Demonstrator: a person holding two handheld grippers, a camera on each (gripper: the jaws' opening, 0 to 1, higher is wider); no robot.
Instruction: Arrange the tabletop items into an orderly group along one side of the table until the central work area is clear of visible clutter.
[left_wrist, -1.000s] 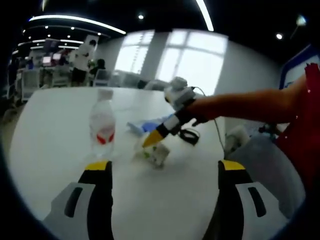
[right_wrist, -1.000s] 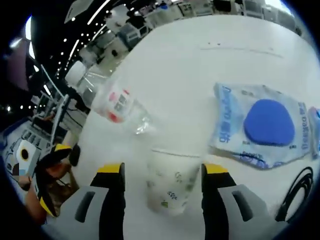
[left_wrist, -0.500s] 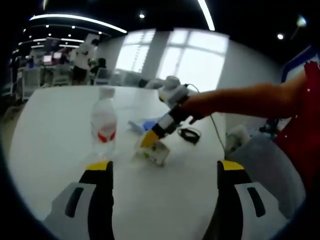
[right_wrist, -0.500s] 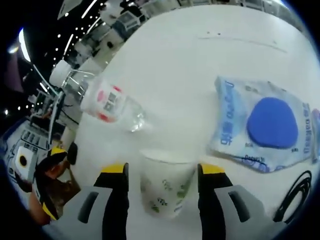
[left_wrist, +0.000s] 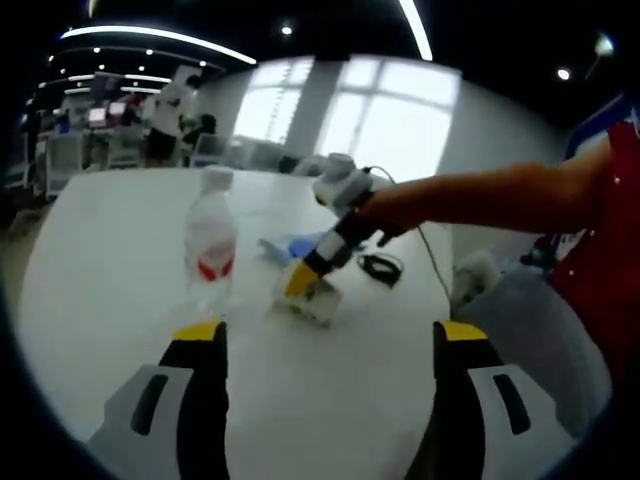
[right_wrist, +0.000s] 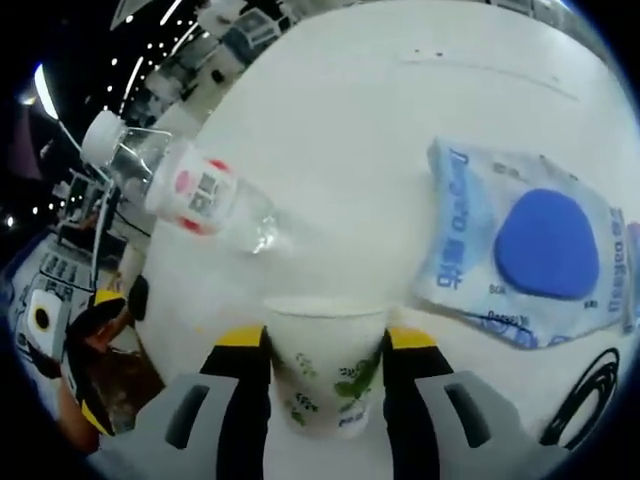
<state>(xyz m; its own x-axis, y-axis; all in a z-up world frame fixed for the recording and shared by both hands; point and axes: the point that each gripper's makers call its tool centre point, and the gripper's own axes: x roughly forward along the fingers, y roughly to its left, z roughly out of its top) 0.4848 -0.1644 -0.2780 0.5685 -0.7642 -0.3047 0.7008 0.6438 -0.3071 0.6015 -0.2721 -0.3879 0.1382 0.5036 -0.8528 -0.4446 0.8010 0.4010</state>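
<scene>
A white paper cup (right_wrist: 325, 375) with green leaf print stands between my right gripper's (right_wrist: 325, 340) jaws, which press on both its sides. In the left gripper view the same cup (left_wrist: 318, 300) sits mid-table, tilted, with the right gripper (left_wrist: 303, 282) reaching in on it from the right. A clear water bottle (left_wrist: 210, 242) with a red label stands upright left of the cup. My left gripper (left_wrist: 330, 335) is open near the table's front edge, holding nothing. A plastic packet with a blue disc (right_wrist: 535, 250) lies to the right of the cup.
A black cable (right_wrist: 590, 385) lies coiled beyond the packet near the table's edge (left_wrist: 380, 268). The person's arm (left_wrist: 490, 200) stretches across from the right. A grey chair (left_wrist: 530, 315) stands at the table's right side. The bottle (right_wrist: 190, 190) is close to the cup's left.
My right gripper's jaws have drawn in from either side until they touch the cup. The left gripper has stayed in place.
</scene>
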